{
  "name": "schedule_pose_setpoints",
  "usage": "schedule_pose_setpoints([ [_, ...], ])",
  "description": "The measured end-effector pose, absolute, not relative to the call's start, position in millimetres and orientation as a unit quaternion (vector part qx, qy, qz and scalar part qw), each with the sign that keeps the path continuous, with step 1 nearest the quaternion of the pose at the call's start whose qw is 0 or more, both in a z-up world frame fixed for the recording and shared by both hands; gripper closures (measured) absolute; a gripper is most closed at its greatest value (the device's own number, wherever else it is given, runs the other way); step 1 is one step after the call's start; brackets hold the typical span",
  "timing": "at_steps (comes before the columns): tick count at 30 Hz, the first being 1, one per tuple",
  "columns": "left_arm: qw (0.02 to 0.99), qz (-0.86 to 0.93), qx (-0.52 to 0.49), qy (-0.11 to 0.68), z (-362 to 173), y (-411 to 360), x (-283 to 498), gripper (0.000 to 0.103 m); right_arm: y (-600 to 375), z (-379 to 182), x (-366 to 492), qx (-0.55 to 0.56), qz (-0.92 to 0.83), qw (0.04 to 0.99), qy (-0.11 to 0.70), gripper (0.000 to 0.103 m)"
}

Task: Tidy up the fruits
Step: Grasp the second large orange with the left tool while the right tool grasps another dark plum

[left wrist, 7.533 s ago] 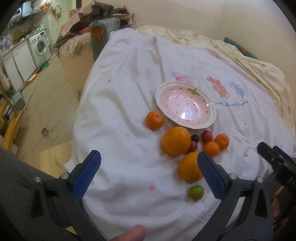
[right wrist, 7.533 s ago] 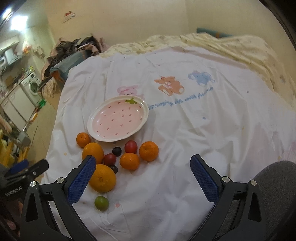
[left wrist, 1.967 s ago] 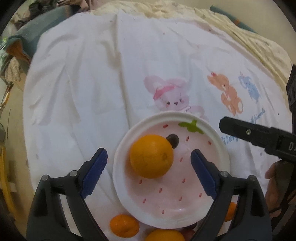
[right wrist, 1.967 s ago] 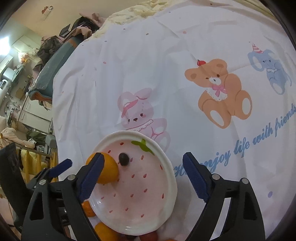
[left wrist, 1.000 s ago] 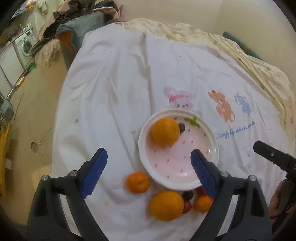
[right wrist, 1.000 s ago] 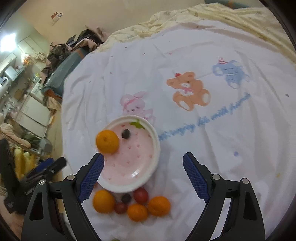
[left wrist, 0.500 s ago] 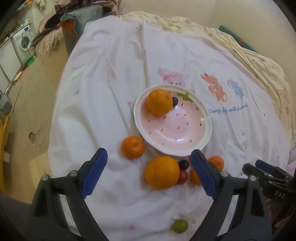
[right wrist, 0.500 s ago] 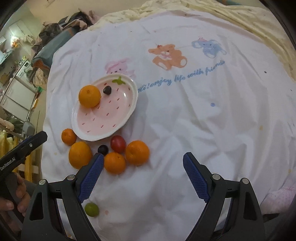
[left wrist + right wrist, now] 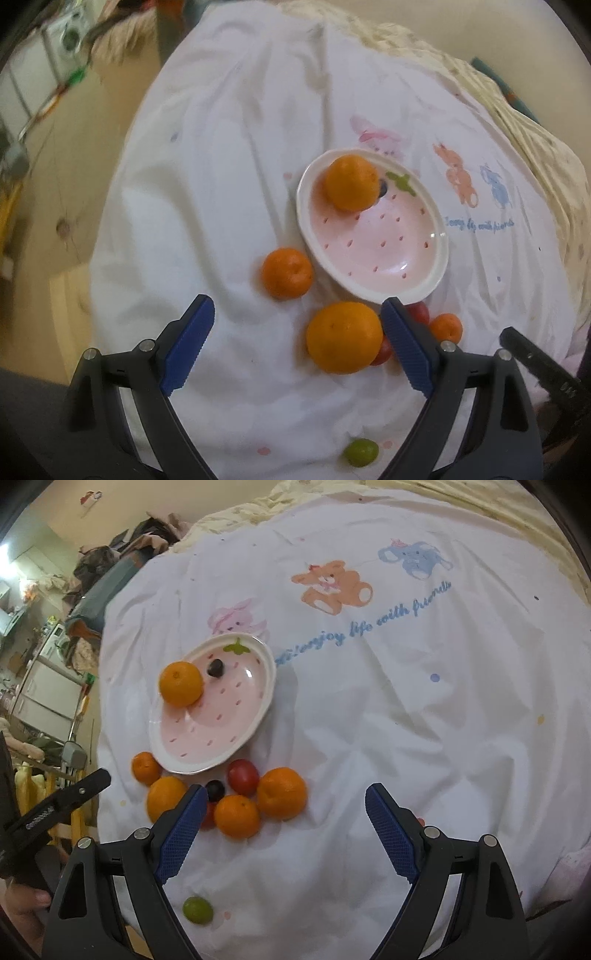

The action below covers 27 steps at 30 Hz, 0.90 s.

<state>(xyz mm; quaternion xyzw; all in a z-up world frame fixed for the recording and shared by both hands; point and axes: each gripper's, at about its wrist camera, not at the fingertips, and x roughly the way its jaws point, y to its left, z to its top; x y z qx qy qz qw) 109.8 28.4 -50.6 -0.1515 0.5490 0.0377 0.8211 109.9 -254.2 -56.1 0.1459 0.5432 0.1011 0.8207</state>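
Observation:
A pink strawberry-patterned plate point(image 9: 428, 273) point(image 9: 177, 746) lies on the white sheet, holding one orange point(image 9: 351, 182) point(image 9: 181, 684) and a dark grape point(image 9: 215, 667). Below the plate lie a big orange point(image 9: 343, 336) point(image 9: 164, 798), a small mandarin point(image 9: 287, 272) point(image 9: 146, 767), two more mandarins point(image 9: 281, 793) point(image 9: 237, 816), a red fruit point(image 9: 242, 777), a dark grape point(image 9: 215, 789) and a green grape point(image 9: 361, 452) point(image 9: 197, 909). My left gripper point(image 9: 297, 345) hangs open above the big orange. My right gripper point(image 9: 286, 829) is open over the mandarins, holding nothing.
The white sheet point(image 9: 424, 716) with printed bear, rabbit and elephant covers a bed with a cream blanket point(image 9: 546, 158) at the back. Floor and a washing machine point(image 9: 72, 31) lie to the left. A hand point(image 9: 22, 904) holds the left gripper.
Both grippers have pulled back from the plate and sunk toward the loose fruit. The orange and dark grape stay on the plate; both grippers stay open.

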Motion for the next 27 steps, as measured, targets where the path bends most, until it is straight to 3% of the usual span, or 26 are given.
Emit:
schedule_pose_setpoints([
  [8, 0.771, -0.008, -0.151, 0.618, -88.1, 3.6, 115.7, 0.015, -259.8, -83.7, 123.9, 0.176, 0.085, 0.797, 0.571, 0.013],
  [10, 0.762, -0.024, -0.143, 0.631, -97.7, -8.5, 116.7, 0.019, -261.4, -84.5, 125.2, 0.183, 0.085, 0.796, 0.571, 0.013],
  [12, 0.769, -0.021, -0.133, 0.625, -100.6, -14.9, 117.7, 0.033, -262.5, -84.3, 125.8, 0.186, 0.087, 0.796, 0.569, 0.013],
  [16, 0.772, -0.021, -0.113, 0.625, -106.4, -25.5, 124.2, 0.034, -267.9, -86.4, 126.3, 0.194, 0.078, 0.796, 0.568, 0.013],
  [18, 0.768, -0.028, -0.124, 0.627, -110.1, -25.2, 126.7, 0.041, -269.2, -88.0, 127.2, 0.198, 0.074, 0.794, 0.57, 0.013],
  [27, 0.761, -0.043, -0.13, 0.635, -111.1, -24.3, 125.7, 0.049, -262.9, -90.8, 131.0, 0.187, 0.074, 0.796, 0.571, 0.013],
])
